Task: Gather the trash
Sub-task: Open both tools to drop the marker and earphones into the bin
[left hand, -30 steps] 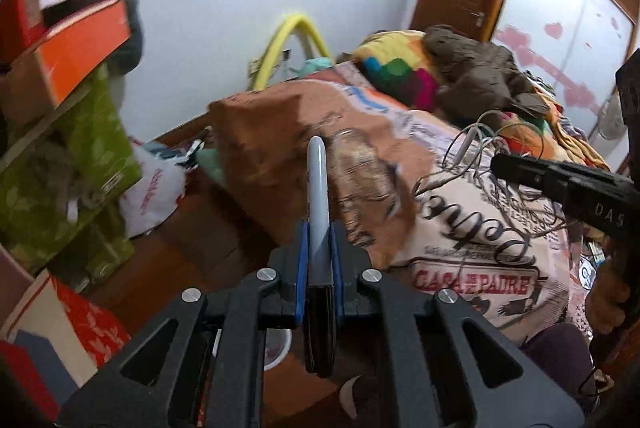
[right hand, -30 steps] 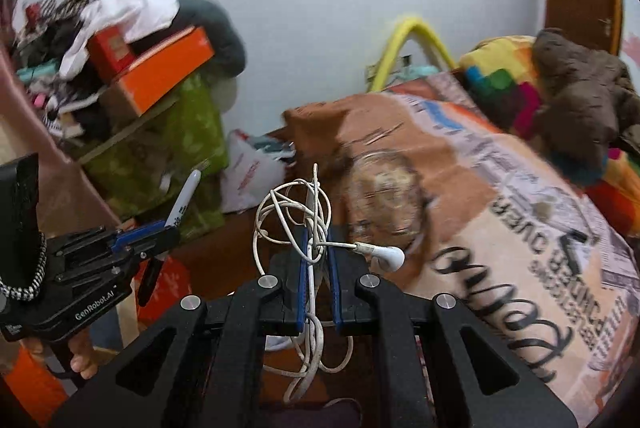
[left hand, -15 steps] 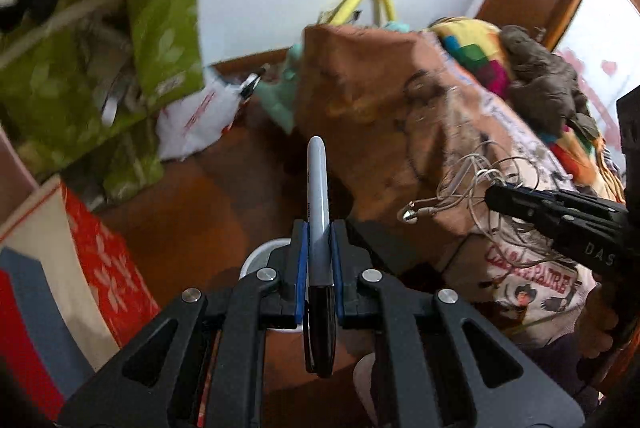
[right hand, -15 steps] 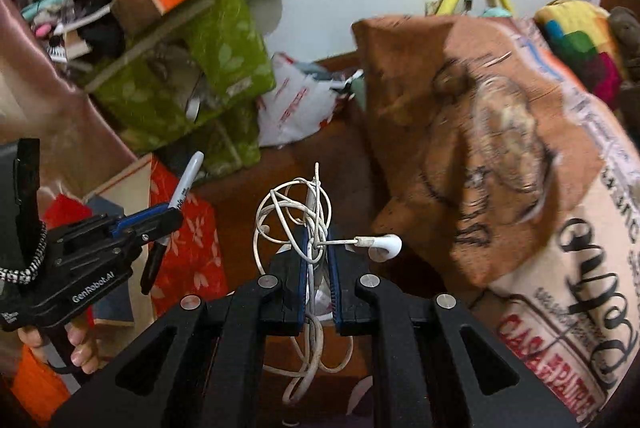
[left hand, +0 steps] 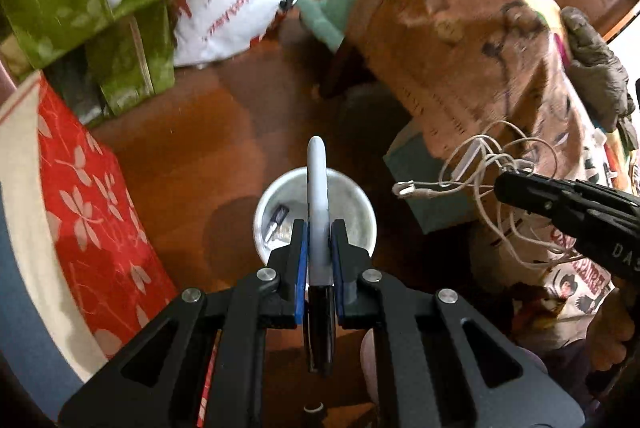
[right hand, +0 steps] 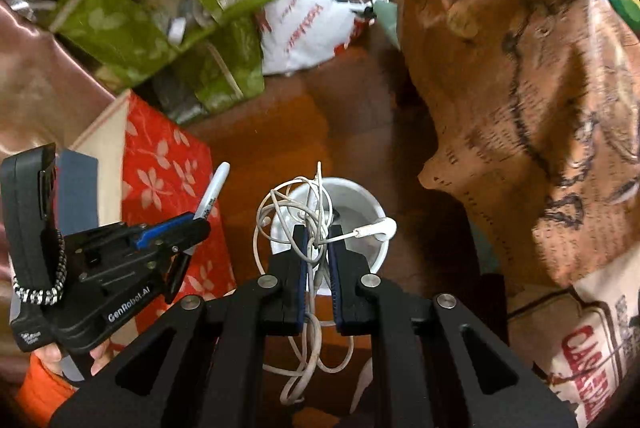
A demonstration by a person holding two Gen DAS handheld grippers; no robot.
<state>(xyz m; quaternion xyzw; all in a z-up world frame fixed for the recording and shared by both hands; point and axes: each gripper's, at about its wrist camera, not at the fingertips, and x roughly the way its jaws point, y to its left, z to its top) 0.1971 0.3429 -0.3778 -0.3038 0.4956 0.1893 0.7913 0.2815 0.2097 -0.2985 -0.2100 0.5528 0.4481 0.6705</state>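
Left gripper [left hand: 318, 248] clamps a marker [left hand: 317, 196] between its blue pads — grey cap forward, lower centre of the left wrist frame, above the white bin [left hand: 352, 200] on the wooden floor [left hand: 192, 148]. Right gripper [right hand: 319, 248] pinches a tangled white earphone cable [right hand: 296, 204], earbud out to the right, also over the bin [right hand: 372, 204]. Small dark item lies inside the bin — unidentifiable.
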